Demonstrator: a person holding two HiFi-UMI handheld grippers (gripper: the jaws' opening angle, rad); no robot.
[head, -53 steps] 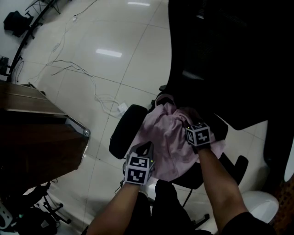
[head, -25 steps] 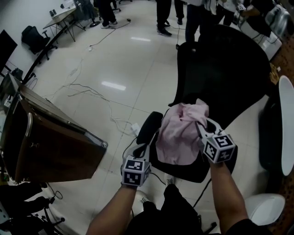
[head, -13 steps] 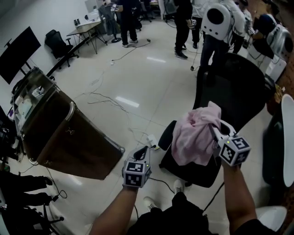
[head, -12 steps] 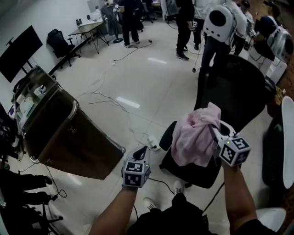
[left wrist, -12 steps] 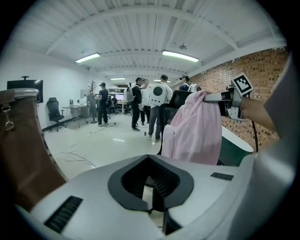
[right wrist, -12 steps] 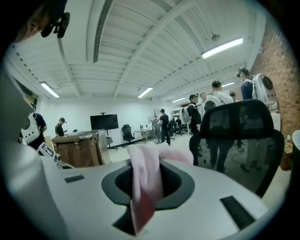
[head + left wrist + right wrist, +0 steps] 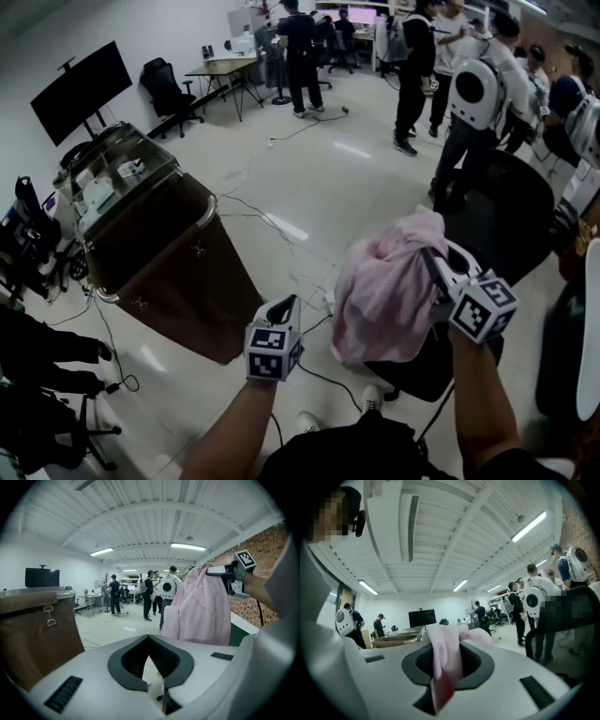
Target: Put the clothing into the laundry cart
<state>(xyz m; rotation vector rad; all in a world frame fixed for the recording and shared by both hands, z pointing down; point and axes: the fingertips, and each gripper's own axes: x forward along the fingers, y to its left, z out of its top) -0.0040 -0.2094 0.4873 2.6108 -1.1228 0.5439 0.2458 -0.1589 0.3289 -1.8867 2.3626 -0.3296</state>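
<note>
A pink garment [image 7: 386, 286] hangs bunched from my right gripper [image 7: 431, 251], whose jaws are shut on a fold of it; in the right gripper view the pink cloth [image 7: 445, 667] fills the gap between the pads. It dangles above the black chair [image 7: 511, 211]. The brown laundry cart [image 7: 164, 258] with a metal rim stands to the left, apart from both grippers, and holds some light items. My left gripper [image 7: 284, 309] sits low between cart and garment, jaws shut with nothing in them [image 7: 149, 638]. From the left gripper view the garment [image 7: 201, 606] hangs at right and the cart [image 7: 33, 630] at left.
Cables [image 7: 272, 225] trail over the white tiled floor between cart and chair. Several people [image 7: 473, 103] stand at the back near desks [image 7: 225, 70]. A screen on a stand [image 7: 80, 89] and dark equipment [image 7: 28, 244] sit at the left.
The right gripper has lifted the pink garment off the chair seat and holds it higher. The view has swung up and left, bringing the whole cart into sight. The left gripper stays shut and empty.
</note>
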